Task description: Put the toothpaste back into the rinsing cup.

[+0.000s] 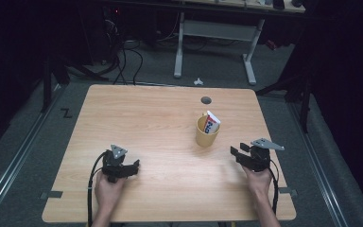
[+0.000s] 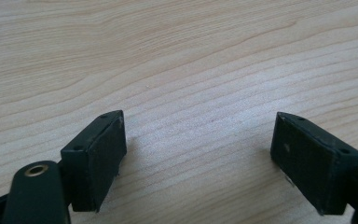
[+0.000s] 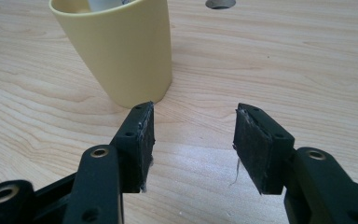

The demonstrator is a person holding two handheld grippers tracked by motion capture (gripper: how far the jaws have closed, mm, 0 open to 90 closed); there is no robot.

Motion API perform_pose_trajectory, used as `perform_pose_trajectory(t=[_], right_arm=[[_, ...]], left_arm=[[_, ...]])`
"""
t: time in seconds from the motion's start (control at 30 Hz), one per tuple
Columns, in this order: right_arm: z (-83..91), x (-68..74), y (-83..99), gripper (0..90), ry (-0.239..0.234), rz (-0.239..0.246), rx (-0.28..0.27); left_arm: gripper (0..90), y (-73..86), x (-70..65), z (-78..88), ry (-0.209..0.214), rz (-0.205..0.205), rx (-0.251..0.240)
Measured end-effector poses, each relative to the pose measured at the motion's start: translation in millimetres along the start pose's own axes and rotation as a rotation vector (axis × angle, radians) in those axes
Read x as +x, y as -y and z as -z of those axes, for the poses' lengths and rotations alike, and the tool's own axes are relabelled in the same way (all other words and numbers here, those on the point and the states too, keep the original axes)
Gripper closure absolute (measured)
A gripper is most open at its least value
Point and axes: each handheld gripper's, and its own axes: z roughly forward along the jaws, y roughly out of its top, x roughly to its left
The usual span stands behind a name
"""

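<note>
A yellow cup [image 1: 206, 135] stands right of the table's middle with a white, red and blue tube [image 1: 211, 122] leaning in it. My right gripper [image 1: 240, 150] sits a short way to the cup's right, held low over the wood. In the right gripper view its jaws [image 3: 195, 116] stand open with nothing between them, and the cup [image 3: 116, 51] is just ahead on the left. My left gripper [image 1: 123, 163] rests near the front left of the table. Its jaws [image 2: 199, 126] are spread wide over bare wood.
The wooden table [image 1: 146, 118] has a round cable hole [image 1: 206, 100] behind the cup, also at the top of the right gripper view [image 3: 220, 3]. Beyond the far edge stands a white-legged desk [image 1: 215, 33] on a grey floor with cables.
</note>
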Motion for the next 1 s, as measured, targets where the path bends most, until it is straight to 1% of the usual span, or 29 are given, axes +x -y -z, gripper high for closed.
perform_pose_trajectory(t=[0.23,0.47,0.5,0.77,0.9,0.97,1.0], right_arm=[[-5.4,-1.6,2.5,48.0,0.003,0.002,0.019],[-10.8,-2.9,5.8,47.7,0.007,-0.014,0.036],[-11.6,-3.5,6.3,47.7,0.008,-0.007,0.038],[-18.9,-3.4,10.3,47.5,0.017,-0.014,0.061],[-22.8,-3.7,12.7,47.2,0.027,-0.004,0.074],[-25.0,-3.9,13.6,46.9,0.039,0.008,0.084],[-25.8,-3.4,13.9,46.9,0.043,0.006,0.088]], left_arm=[[18.5,0.0,0.0,0.0,0.0,0.0,0.0],[18.5,0.0,0.0,0.0,0.0,0.0,0.0],[18.5,0.0,0.0,0.0,0.0,0.0,0.0],[18.5,0.0,0.0,0.0,0.0,0.0,0.0],[18.5,0.0,0.0,0.0,0.0,0.0,0.0],[18.5,0.0,0.0,0.0,0.0,0.0,0.0],[18.5,0.0,0.0,0.0,0.0,-0.001,0.001]])
